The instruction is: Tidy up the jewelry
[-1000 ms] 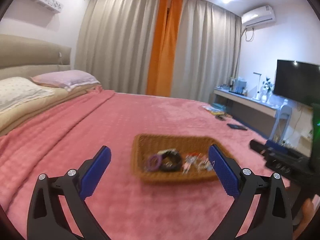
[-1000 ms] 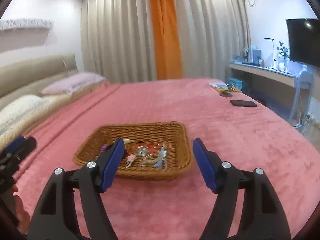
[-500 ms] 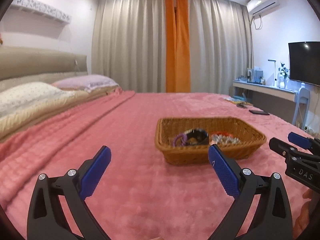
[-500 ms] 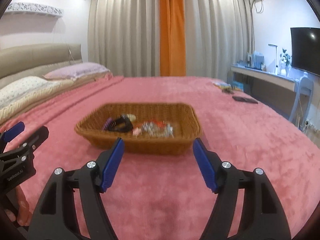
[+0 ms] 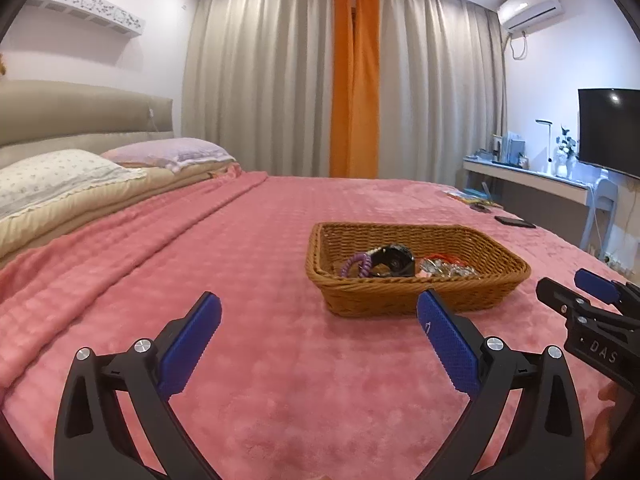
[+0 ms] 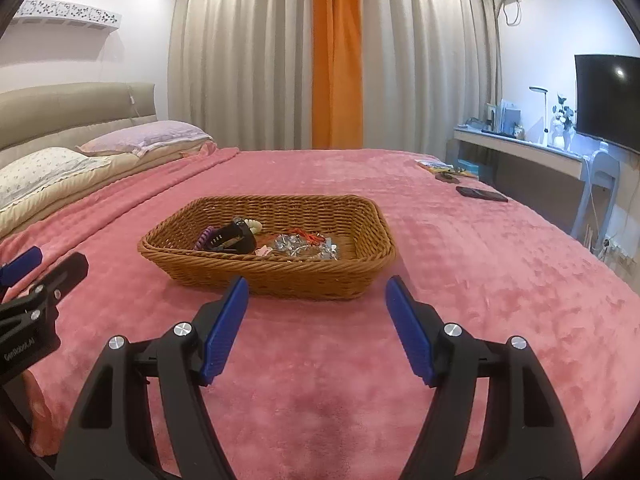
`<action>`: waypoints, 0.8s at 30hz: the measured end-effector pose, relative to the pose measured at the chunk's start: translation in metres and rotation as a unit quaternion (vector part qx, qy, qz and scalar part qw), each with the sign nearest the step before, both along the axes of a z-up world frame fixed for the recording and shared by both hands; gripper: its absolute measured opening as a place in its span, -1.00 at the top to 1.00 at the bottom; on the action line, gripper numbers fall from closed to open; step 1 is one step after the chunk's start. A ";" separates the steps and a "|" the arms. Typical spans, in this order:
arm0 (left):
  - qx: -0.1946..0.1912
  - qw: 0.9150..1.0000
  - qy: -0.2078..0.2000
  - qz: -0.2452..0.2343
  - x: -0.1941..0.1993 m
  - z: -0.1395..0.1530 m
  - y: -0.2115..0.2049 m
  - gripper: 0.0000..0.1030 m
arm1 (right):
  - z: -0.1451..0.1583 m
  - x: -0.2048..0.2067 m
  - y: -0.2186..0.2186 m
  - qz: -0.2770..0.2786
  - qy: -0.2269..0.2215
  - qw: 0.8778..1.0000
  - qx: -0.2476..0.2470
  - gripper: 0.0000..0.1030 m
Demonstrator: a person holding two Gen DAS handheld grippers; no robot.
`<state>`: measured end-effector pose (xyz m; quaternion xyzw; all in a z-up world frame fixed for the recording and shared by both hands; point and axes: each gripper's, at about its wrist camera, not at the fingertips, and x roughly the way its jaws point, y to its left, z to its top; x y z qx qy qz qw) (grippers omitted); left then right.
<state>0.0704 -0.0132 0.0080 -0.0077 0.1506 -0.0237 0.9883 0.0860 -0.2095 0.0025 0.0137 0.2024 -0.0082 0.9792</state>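
Right wrist: spread right tool [image 6: 316,296] faces basket [image 6: 280,276]; phone [image 6: 482,194] well apart.

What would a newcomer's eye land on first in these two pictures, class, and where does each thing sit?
First the wicker basket in the middle of the pink bedspread, with a black band, a purple coil and silvery jewelry inside. Next the orange curtain at the centre of the far wall. Nearest the camera, the left gripper and right gripper sit open and empty, short of the basket.
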 end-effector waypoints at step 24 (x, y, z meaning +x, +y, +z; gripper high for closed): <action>0.002 1.000 0.000 0.003 0.000 0.001 -0.001 -0.85 | 0.000 -0.004 -0.003 -0.001 -0.008 1.000 0.012 -0.31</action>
